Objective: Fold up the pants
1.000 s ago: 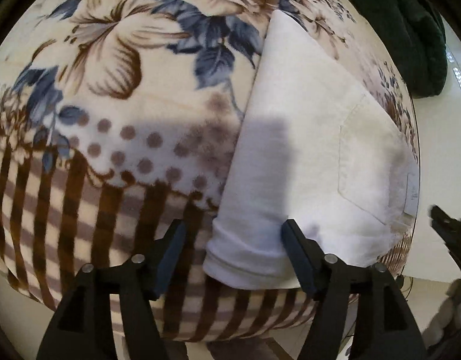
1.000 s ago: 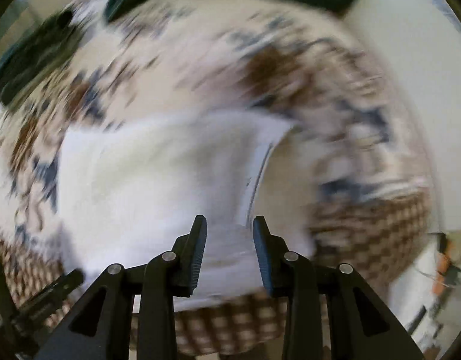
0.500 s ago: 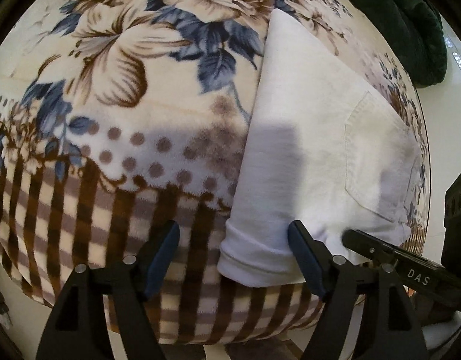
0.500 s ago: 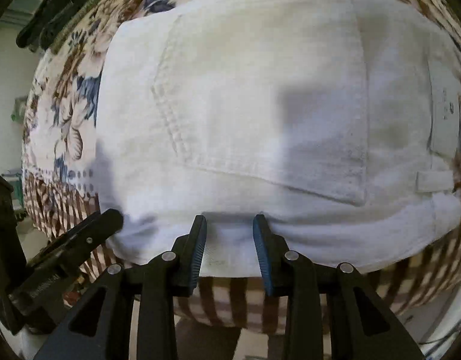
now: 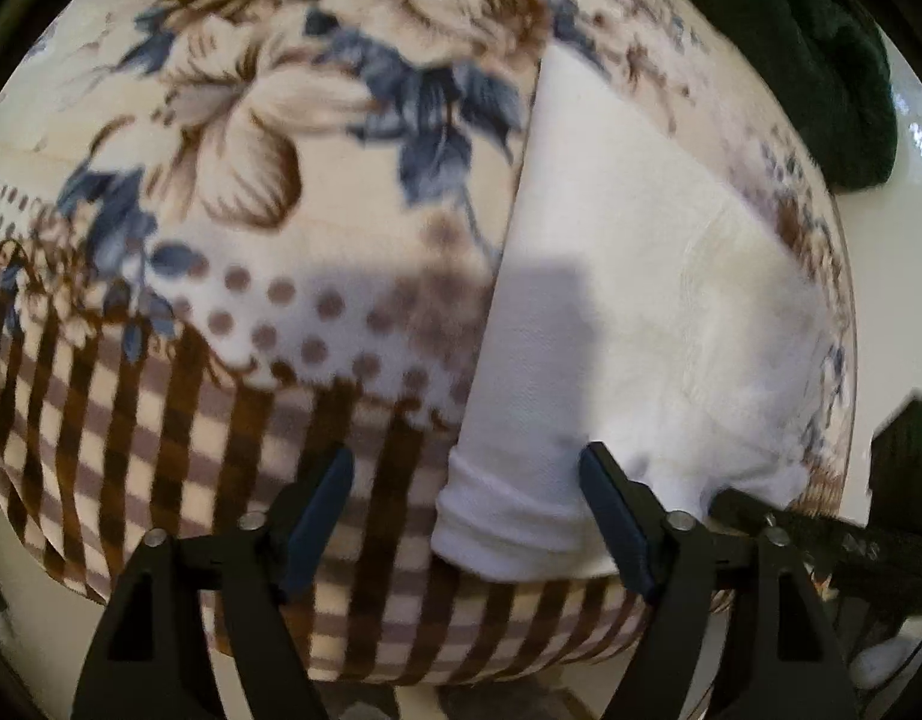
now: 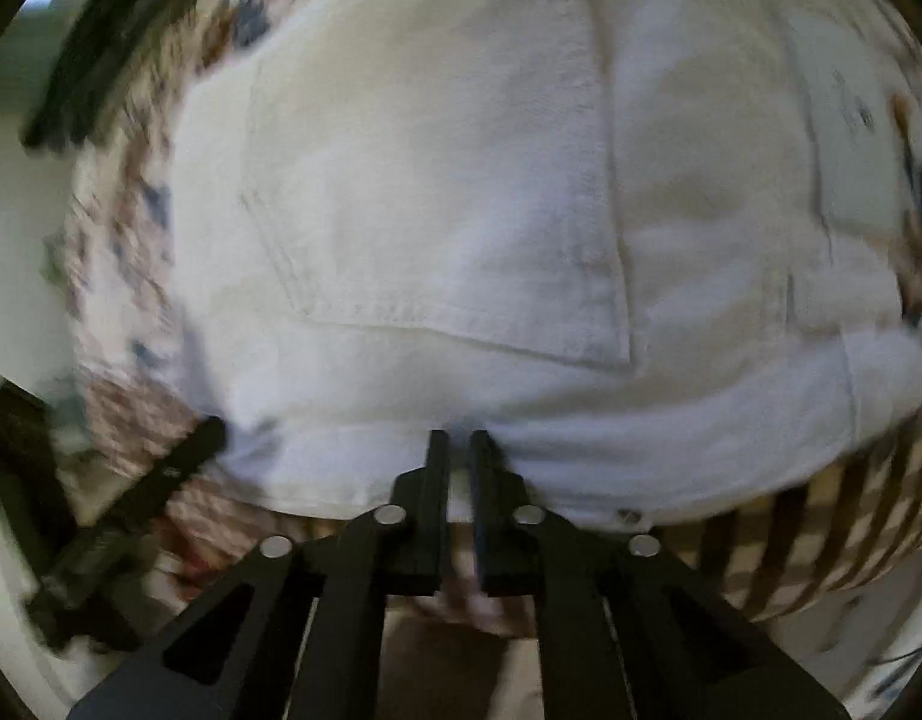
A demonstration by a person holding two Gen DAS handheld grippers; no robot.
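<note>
White pants point(image 5: 629, 312) lie folded lengthwise on a floral and checked blanket point(image 5: 221, 240). In the right wrist view the pants point(image 6: 461, 180) fill the frame with a back pocket point(image 6: 449, 192) showing. My left gripper point(image 5: 467, 480) is open, its fingers straddling the near folded end of the pants at the blanket's front edge. My right gripper point(image 6: 458, 450) is shut on the near edge of the pants below the pocket. The right gripper also shows at the lower right of the left wrist view point(image 5: 821, 534).
A dark green garment point(image 5: 821, 60) lies at the far right of the blanket. The blanket's checked border point(image 5: 401, 630) hangs over the front edge. A pale floor or wall shows beyond the edges.
My right gripper has closed onto the near edge of the pants. My left gripper has stayed open and shifted slightly; the view is blurred by motion.
</note>
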